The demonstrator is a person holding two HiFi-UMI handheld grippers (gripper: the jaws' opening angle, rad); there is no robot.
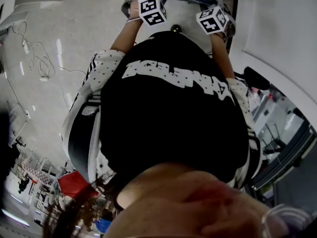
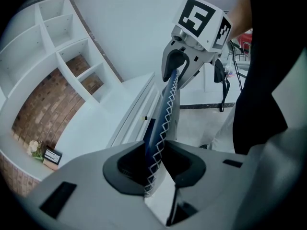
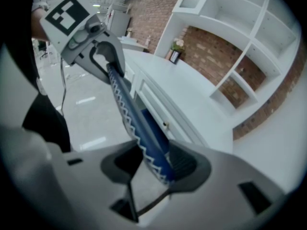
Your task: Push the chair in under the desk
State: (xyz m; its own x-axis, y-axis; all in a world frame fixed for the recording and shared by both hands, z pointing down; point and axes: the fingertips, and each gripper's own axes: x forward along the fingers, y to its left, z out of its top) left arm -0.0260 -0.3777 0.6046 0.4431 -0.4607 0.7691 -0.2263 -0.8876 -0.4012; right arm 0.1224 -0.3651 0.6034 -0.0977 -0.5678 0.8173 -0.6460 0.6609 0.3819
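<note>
The chair's back is a thin blue edge with white zigzag stitching [image 2: 165, 114], and both grippers hold it along its top. My left gripper [image 2: 156, 164] is shut on that edge, pads pressing both faces. My right gripper [image 3: 153, 164] grips the same edge [image 3: 129, 114] farther along. Each gripper shows in the other's view: the right one [image 2: 184, 66], the left one [image 3: 98, 49]. The white desk [image 3: 192, 97] stands just beyond the chair. In the head view my torso hides most of it; the marker cubes of the left gripper [image 1: 152, 10] and the right gripper [image 1: 214, 20] show at the top.
White shelving with a brick back [image 2: 57, 80] rises behind the desk. A small plant and a framed card [image 3: 175, 51] stand on the desktop. A desk drawer with a small knob [image 3: 165, 124] faces the chair. Glossy light floor [image 3: 81, 104] lies on my side.
</note>
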